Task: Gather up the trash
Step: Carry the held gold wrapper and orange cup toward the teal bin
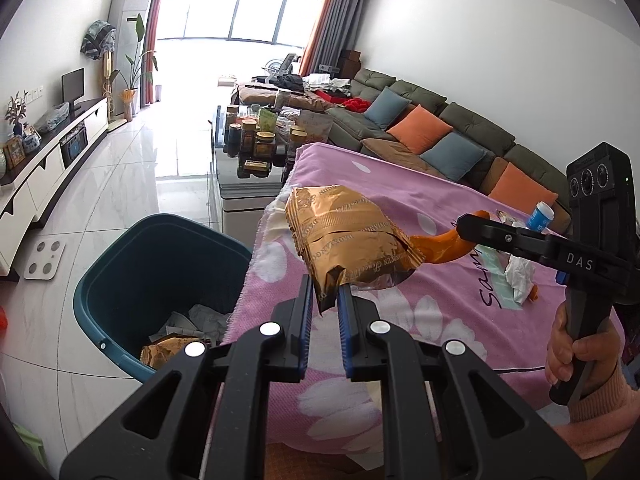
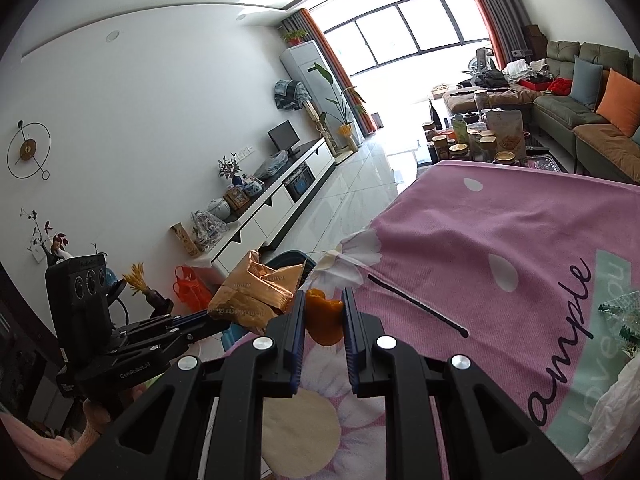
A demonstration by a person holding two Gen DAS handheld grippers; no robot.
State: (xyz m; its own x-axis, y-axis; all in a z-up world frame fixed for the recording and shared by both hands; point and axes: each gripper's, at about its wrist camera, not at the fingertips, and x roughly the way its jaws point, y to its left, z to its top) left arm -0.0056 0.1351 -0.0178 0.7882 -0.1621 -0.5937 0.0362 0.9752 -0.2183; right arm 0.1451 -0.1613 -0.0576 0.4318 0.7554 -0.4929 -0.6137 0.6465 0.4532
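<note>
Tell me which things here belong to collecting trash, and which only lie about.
Job: gold wrapper in the left gripper; orange peel in the right gripper; crumpled tissue; teal bin.
Lying about: jars, cushions, monitor.

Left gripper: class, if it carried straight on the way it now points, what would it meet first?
Probably the pink cloth on the table: the left gripper, shut on the gold wrapper, points down across it. The bin lies off to the left. Depth is unclear.

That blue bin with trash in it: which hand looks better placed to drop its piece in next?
Left, probably. The left gripper holds the gold wrapper right beside the blue bin; the right gripper, with its orange peel, is farther over the pink cloth.
</note>
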